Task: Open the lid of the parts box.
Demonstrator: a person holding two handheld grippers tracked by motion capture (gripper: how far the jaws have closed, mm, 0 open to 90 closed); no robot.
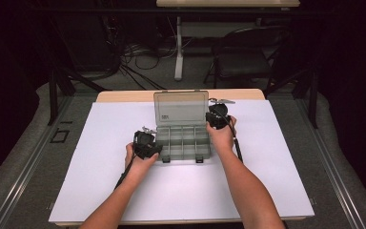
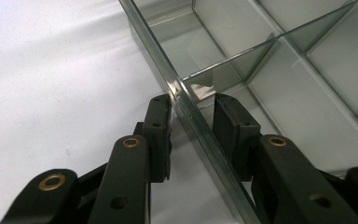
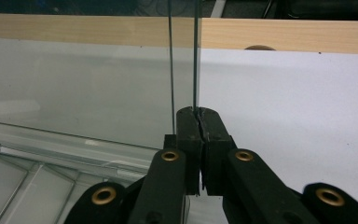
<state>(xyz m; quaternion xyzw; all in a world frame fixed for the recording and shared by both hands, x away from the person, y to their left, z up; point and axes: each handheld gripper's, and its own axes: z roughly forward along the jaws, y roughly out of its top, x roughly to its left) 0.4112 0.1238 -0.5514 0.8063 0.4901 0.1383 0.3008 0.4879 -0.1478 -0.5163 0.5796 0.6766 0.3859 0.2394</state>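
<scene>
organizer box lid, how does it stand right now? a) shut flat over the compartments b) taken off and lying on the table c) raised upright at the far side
c: the lid stands upright behind the open compartments, its edge pinched by the right hand-held gripper.

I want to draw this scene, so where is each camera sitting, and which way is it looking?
High view: above the person's side, looking forward and down at the white table; both forearms, the left gripper and the right gripper show.
Left gripper view: rides the left gripper, looking along its black jaws, which straddle the compartment box's side wall.
Right gripper view: rides the right gripper, jaws pinched on the raised lid's edge.
Shared: all show the clear compartment box.
</scene>
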